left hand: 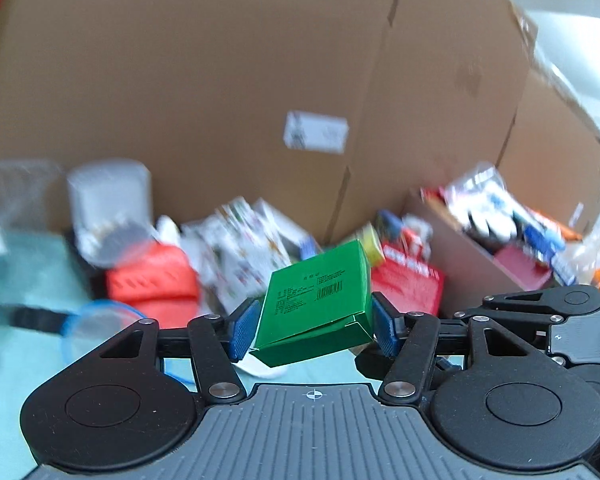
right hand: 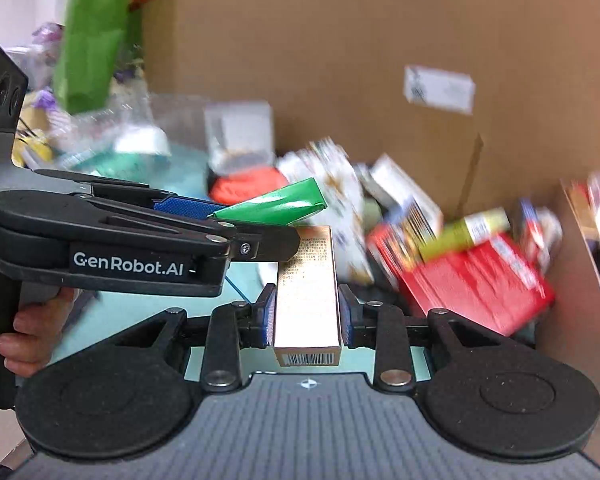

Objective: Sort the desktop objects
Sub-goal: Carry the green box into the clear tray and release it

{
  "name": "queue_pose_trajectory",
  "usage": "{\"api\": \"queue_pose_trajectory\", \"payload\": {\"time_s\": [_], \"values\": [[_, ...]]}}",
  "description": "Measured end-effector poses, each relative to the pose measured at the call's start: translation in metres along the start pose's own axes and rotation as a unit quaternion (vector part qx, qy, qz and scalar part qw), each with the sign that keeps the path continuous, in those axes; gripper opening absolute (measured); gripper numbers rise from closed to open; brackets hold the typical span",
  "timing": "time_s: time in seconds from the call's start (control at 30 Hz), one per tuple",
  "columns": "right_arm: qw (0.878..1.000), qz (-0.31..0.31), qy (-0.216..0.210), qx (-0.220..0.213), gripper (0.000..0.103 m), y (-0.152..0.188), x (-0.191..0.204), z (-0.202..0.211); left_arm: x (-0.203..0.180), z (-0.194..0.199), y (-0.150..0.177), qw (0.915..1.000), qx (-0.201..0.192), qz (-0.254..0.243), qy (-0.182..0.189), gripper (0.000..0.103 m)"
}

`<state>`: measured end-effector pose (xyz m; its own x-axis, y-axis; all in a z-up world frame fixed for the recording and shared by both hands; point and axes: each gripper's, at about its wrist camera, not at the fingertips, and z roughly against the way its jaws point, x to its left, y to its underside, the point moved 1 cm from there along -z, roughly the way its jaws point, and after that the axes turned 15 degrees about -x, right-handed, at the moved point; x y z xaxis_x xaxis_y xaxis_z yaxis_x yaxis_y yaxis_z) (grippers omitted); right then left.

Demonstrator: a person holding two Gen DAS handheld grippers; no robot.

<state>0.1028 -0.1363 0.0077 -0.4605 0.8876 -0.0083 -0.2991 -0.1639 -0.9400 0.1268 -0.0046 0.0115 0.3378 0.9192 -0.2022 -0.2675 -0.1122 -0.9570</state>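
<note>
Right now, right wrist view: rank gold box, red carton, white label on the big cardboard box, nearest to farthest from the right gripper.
1. gold box, clamped between the jaws of the right gripper.
2. red carton, ahead to the right, in the pile.
3. white label, high up on the big cardboard box behind.

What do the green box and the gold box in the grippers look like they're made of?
Green box, in the left gripper: likely thin printed cardboard with a slight sheen; folded flap edges and a printed barcode show. Gold box, in the right gripper: probably cardboard with a metallic foil finish; it reflects light, with sharp folded corners and a barcode on its end.
</note>
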Motion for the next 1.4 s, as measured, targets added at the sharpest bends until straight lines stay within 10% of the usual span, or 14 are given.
{"api": "queue_pose_trajectory", "payload": {"time_s": [0.47, 0.53, 0.6, 0.67, 0.8, 1.0, 1.4], "values": [[0.988, 0.023, -0.149, -0.020, 0.035, -0.105, 0.117, -0.084, 0.136, 0.078, -0.073, 0.9839, -0.079, -0.010, -0.160, 0.061], [0.987, 0.030, -0.154, -0.017, 0.035, -0.113, 0.135, -0.101, 0.164, 0.083, -0.077, 0.9813, -0.077, 0.002, -0.176, 0.038], [0.987, 0.028, -0.159, -0.005, 0.035, -0.118, 0.150, -0.121, 0.192, 0.085, -0.080, 0.9781, -0.066, 0.027, -0.195, 0.041], [0.986, 0.028, -0.161, 0.007, 0.002, -0.121, 0.163, -0.142, 0.216, 0.085, -0.080, 0.9741, -0.058, 0.041, -0.215, 0.041], [0.988, 0.034, -0.145, 0.030, 0.002, -0.117, 0.181, -0.181, 0.255, 0.070, -0.071, 0.9700, -0.031, 0.056, -0.235, 0.026], [0.990, 0.051, -0.128, 0.037, 0.006, -0.100, 0.168, -0.180, 0.267, 0.089, -0.055, 0.9741, -0.031, 0.097, -0.202, 0.069], [0.987, -0.017, -0.123, 0.098, 0.033, -0.021, 0.119, -0.147, 0.186, 0.105, -0.025, 0.9927, -0.039, 0.047, -0.104, 0.091]]}}
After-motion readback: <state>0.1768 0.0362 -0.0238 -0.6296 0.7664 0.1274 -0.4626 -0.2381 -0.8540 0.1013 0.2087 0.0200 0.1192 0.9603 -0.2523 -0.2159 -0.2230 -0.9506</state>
